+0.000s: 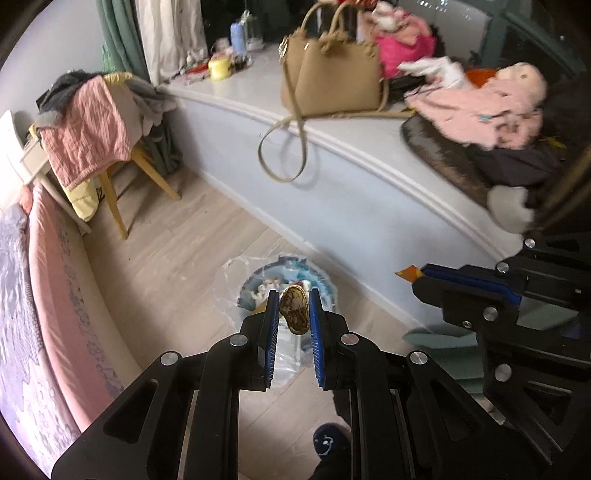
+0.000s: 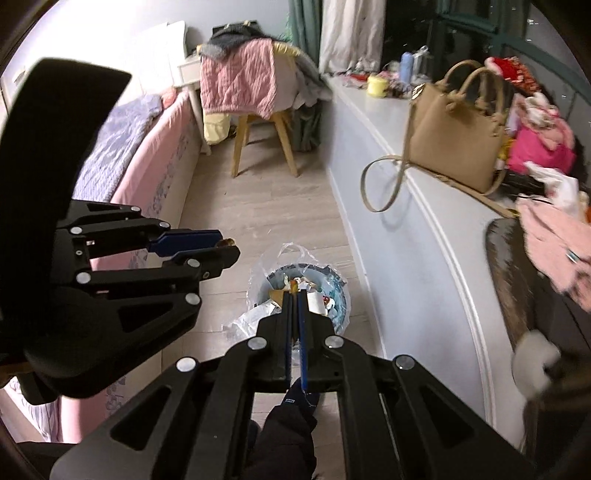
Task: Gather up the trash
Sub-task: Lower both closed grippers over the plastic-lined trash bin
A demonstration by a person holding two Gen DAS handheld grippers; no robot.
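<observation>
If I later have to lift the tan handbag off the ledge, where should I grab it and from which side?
Grip the tan handbag by its two upright top handles, coming down from above. They stand together in arches well clear of the body, so closing the jaws across both should hold. I would avoid the long strap: it hangs slack over the ledge edge and would probably swing the bag.

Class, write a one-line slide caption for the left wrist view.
Left gripper carries a brown mottled scrap above the lined trash bin on the bedroom floor.

Black tongs (image 1: 293,306), blue pads (image 1: 272,332)
</observation>
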